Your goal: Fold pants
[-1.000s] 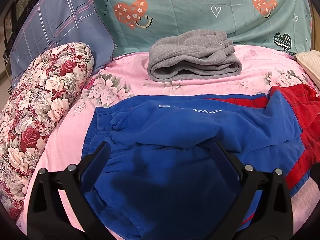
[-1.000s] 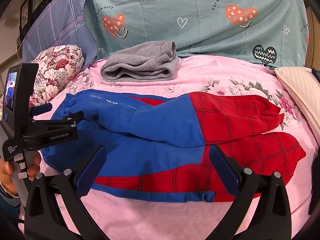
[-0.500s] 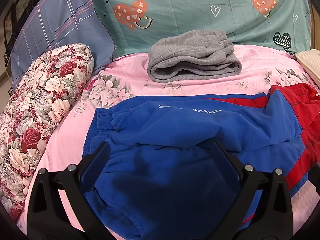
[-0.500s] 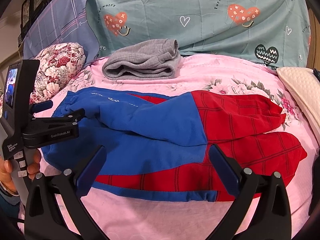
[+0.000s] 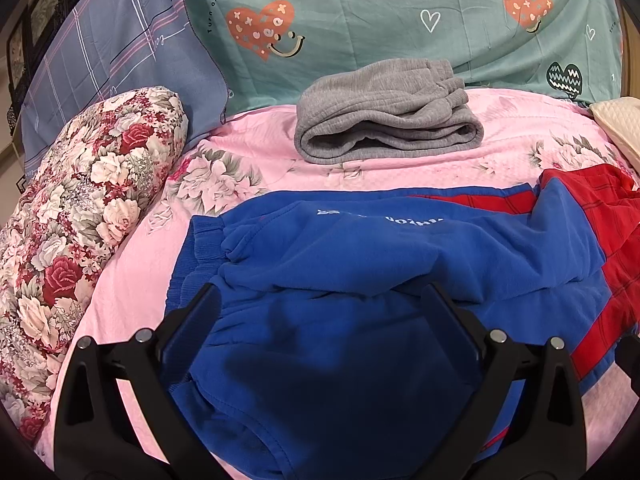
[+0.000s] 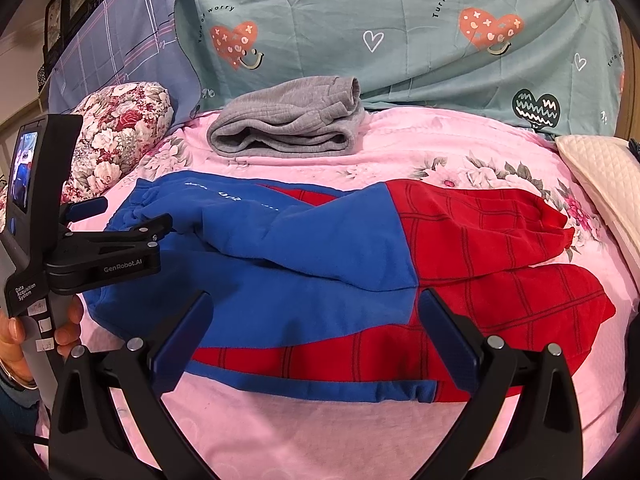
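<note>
Pink bedspread [image 6: 400, 148], blue-red pants [image 6: 360, 264] rumpled, half-folded

The blue-and-red pants [image 6: 304, 280] lie flat across the pink bed [image 6: 320, 432], folded lengthwise so one leg rests on the other. The blue waist end with its gathered waistband [image 5: 200, 252] lies at the left; the red, grid-lined lower legs [image 6: 500, 248] reach right.
</note>
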`<state>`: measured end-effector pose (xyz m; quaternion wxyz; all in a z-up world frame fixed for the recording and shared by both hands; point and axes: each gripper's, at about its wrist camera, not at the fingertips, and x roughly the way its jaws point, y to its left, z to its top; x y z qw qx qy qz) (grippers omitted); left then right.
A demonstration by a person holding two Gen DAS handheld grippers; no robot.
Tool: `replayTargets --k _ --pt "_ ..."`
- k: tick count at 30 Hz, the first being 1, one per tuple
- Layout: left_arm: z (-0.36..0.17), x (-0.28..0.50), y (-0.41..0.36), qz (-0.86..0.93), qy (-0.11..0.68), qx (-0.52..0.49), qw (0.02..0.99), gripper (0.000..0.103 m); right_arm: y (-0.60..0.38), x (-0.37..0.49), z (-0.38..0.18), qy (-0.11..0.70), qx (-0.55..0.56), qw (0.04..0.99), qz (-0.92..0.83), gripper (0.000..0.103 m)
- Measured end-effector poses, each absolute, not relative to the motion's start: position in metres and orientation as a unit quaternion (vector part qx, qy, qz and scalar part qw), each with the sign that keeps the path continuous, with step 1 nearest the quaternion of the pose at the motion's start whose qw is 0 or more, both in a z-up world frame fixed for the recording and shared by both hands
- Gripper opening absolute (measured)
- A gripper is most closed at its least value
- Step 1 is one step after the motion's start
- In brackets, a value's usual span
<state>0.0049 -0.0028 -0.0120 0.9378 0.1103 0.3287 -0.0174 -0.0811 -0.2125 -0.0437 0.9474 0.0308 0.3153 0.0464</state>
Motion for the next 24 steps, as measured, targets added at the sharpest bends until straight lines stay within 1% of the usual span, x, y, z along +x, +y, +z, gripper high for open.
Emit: replayTargets --k 15,21,24 --pt "-0.007 0.007 -0.001 -0.021 0.335 0.103 0.936 0.101 -0.211 -0.081 -0.043 0.315 0.031 0.947 0.05 0.102" --pt "0.025 -0.006 0.029 -0.047 0.341 0.051 0.937 0.101 -0.222 -0.085 -0.03 0.311 0.061 0.947 0.06 0.102" --pt "0.035 -0.02 0.057 -0.075 0.363 0.032 0.928 0.101 -0.23 -0.09 -0.021 0.317 0.089 0.942 0.071 0.102"
